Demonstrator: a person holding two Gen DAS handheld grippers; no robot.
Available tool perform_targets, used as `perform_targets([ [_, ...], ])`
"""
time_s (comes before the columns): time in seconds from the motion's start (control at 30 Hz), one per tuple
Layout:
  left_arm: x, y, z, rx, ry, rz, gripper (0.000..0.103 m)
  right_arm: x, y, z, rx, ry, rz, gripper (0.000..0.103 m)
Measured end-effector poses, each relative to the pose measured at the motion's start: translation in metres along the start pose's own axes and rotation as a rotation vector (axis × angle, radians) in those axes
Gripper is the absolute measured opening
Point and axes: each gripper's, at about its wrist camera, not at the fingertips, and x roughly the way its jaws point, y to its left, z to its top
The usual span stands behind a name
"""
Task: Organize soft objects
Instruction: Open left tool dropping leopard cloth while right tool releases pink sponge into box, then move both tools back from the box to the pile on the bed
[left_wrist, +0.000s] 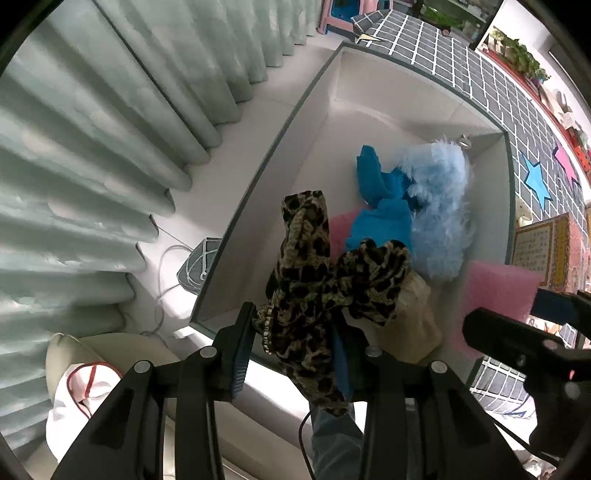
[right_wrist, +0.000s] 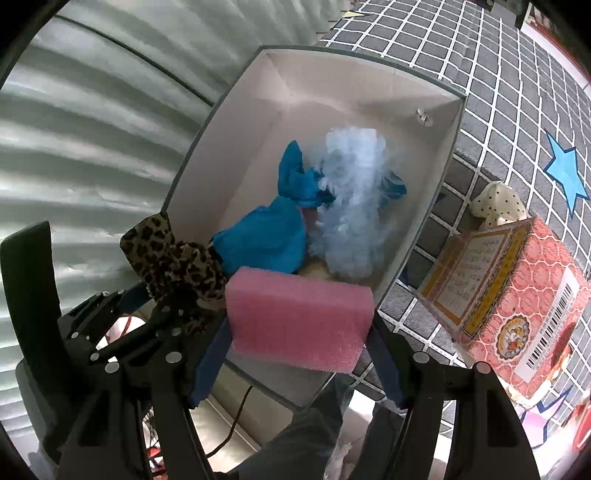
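A white box with a grey rim holds a blue cloth, a fluffy light-blue item, a pink piece and a beige item. My left gripper is shut on a leopard-print scarf and holds it over the box's near edge. My right gripper is shut on a pink foam block and holds it above the box near its front corner. The scarf and the left gripper show at the left of the right wrist view.
Grey-green curtains hang to the left. A grid-pattern grey mat with a blue star lies to the right. A red patterned carton and a polka-dot pouch stand beside the box. A cable lies by the curtain.
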Motion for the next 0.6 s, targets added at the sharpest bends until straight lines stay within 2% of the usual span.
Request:
perform_targets([
  [0.23, 0.001, 0.0, 0.001, 0.0, -0.001, -0.008, 0.046, 0.002, -0.003, 0.005, 0.007, 0.008, 0.033, 0.072],
  [0.33, -0.002, -0.001, 0.0, 0.001, -0.01, -0.014, 0.055, 0.0, -0.004, 0.006, 0.008, 0.002, 0.053, 0.075],
  [0.37, -0.003, -0.001, 0.0, 0.003, -0.015, -0.015, 0.058, -0.001, -0.004, 0.006, 0.009, 0.001, 0.058, 0.084],
  [0.4, -0.004, -0.002, 0.0, 0.004, -0.019, -0.017, 0.061, -0.003, -0.005, 0.006, 0.011, -0.003, 0.064, 0.088],
  [0.47, -0.007, -0.003, 0.001, 0.004, -0.029, -0.028, 0.079, -0.006, -0.006, 0.007, 0.011, -0.011, 0.069, 0.088],
  [0.57, -0.014, -0.003, 0.002, -0.007, -0.052, -0.042, 0.084, -0.014, -0.006, 0.007, 0.009, -0.027, 0.081, 0.088],
  [0.6, -0.015, -0.003, 0.003, -0.012, -0.054, -0.051, 0.086, -0.018, -0.007, 0.008, 0.009, -0.035, 0.085, 0.094],
])
